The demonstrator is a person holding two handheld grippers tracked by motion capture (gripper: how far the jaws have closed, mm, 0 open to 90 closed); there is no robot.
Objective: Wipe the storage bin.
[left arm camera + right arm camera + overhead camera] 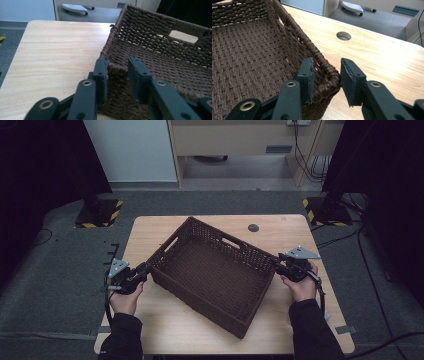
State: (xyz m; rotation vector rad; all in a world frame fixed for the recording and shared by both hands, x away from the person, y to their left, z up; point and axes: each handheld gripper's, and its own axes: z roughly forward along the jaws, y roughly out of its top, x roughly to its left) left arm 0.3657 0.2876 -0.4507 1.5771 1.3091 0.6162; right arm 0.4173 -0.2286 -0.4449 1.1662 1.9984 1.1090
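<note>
A dark brown woven basket (215,234) sits askew on the wooden table (175,325), with nothing inside it. My left gripper (148,268) is at its left corner. In the left gripper view the jaws (117,75) straddle the basket's rim (150,27), one outside and one inside, and do not clamp it. My right gripper (276,265) is at the basket's right corner. Its jaws (325,75) straddle the rim (249,45) too, and a narrow gap shows between the outer pad (348,80) and the weave.
A round cable hole (253,227) lies in the tabletop behind the basket, and appears in the right gripper view (343,36). Bare table runs along the front edge and the left side (55,50). Dark stands and cables (320,210) are on the floor beyond.
</note>
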